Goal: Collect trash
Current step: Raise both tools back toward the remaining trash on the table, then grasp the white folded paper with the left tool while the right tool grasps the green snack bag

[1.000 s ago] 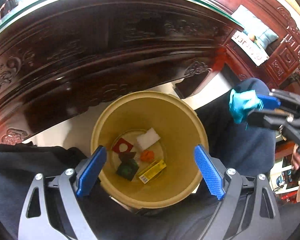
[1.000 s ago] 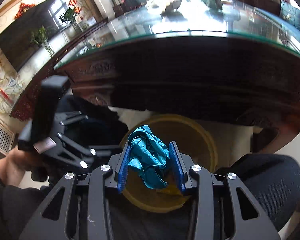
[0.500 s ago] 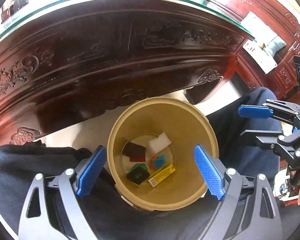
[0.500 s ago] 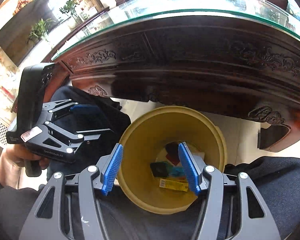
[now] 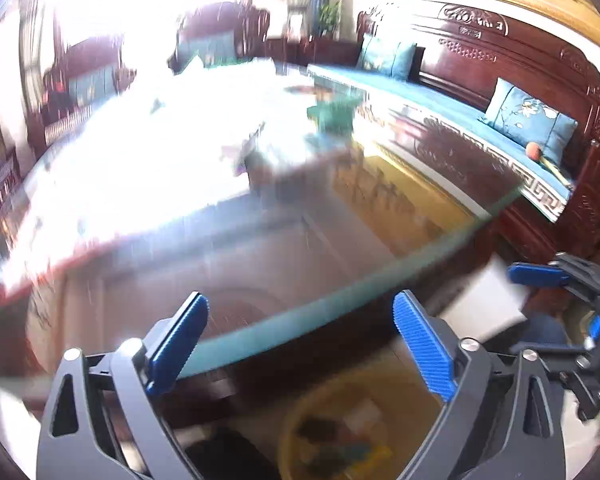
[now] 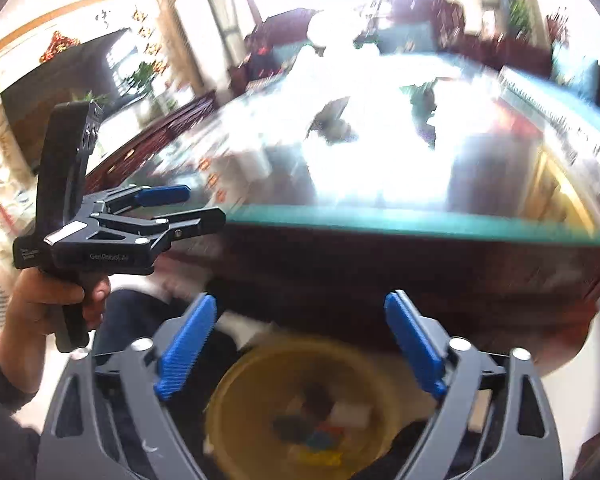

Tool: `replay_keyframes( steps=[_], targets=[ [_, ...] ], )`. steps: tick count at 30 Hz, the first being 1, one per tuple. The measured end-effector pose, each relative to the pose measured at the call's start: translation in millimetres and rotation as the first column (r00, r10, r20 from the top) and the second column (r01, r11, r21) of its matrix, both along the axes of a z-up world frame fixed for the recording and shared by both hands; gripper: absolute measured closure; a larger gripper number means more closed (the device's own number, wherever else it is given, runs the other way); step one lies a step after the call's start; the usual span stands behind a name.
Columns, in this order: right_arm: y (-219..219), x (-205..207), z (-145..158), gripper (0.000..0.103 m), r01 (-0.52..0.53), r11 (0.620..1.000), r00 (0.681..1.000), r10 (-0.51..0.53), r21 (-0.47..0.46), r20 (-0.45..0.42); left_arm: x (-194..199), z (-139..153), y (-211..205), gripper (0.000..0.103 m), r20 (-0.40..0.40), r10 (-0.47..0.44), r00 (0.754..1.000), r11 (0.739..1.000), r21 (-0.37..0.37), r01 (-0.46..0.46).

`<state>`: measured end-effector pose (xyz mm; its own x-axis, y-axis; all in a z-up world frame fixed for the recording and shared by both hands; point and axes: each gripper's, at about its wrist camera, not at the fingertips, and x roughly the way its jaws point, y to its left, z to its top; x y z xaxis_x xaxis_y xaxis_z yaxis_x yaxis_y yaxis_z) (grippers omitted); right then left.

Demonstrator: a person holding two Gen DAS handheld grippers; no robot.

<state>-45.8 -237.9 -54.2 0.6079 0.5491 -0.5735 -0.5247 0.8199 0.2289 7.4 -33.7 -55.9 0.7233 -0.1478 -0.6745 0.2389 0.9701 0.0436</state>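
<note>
A yellow bin (image 6: 300, 408) sits low between the person's legs, below the table edge, with several trash scraps inside; it also shows blurred in the left wrist view (image 5: 340, 432). My left gripper (image 5: 300, 344) is open and empty, raised toward the glass tabletop (image 5: 300, 240). My right gripper (image 6: 300, 352) is open and empty above the bin. A teal scrap (image 5: 332, 114) and a greyish scrap (image 5: 248, 144) lie blurred on the table; a grey scrap (image 6: 332, 120) and a dark teal one (image 6: 422, 102) show in the right wrist view.
The glass edge (image 6: 420, 224) tops a dark carved wooden table. A wooden sofa with blue cushions (image 5: 528, 116) stands at the far right. Each gripper shows in the other's view: the left (image 6: 168, 208), the right (image 5: 540, 276). Strong glare covers the tabletop.
My right gripper opened and dropped the teal wad into the bin. Both grippers then tilted up from the bin toward the tabletop. Both views are motion-blurred.
</note>
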Motion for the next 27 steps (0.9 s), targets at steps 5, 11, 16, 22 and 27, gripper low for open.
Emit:
replay_keyframes(
  steps=[5, 11, 16, 22, 27],
  targets=[
    [2.4, 33.8, 34.7, 0.008, 0.051, 0.997, 0.980, -0.039, -0.052, 0.197, 66.6, 19.8, -8.6, 0.008, 0.006, -0.013, 1.000, 0.999, -0.050, 0.013],
    [-8.7, 91.2, 50.2, 0.008, 0.052, 0.998, 0.983, -0.056, 0.029, 0.173, 136.8, 24.5, -16.7, 0.008, 0.006, 0.000, 1.000, 1.000, -0.005, 0.000],
    [-9.9, 125.6, 52.0, 0.008, 0.047, 0.996, 0.986, -0.059, 0.081, 0.153, 188.4, 19.8, -21.7, 0.008, -0.039, -0.006, 0.999, 0.999, 0.038, 0.008],
    [-3.8, 152.4, 51.5, 0.008, 0.038, 0.998, 0.990, -0.044, 0.052, 0.135, 220.5, 8.2, -25.6, 0.016, -0.065, -0.018, 0.998, 0.993, 0.117, 0.026],
    [7.1, 167.7, 50.7, 0.008, 0.012, 1.000, 0.990, -0.012, 0.003, 0.139, 234.5, -7.5, -23.7, 0.047, -0.138, -0.033, 0.990, 0.992, 0.116, 0.049]
  ],
)
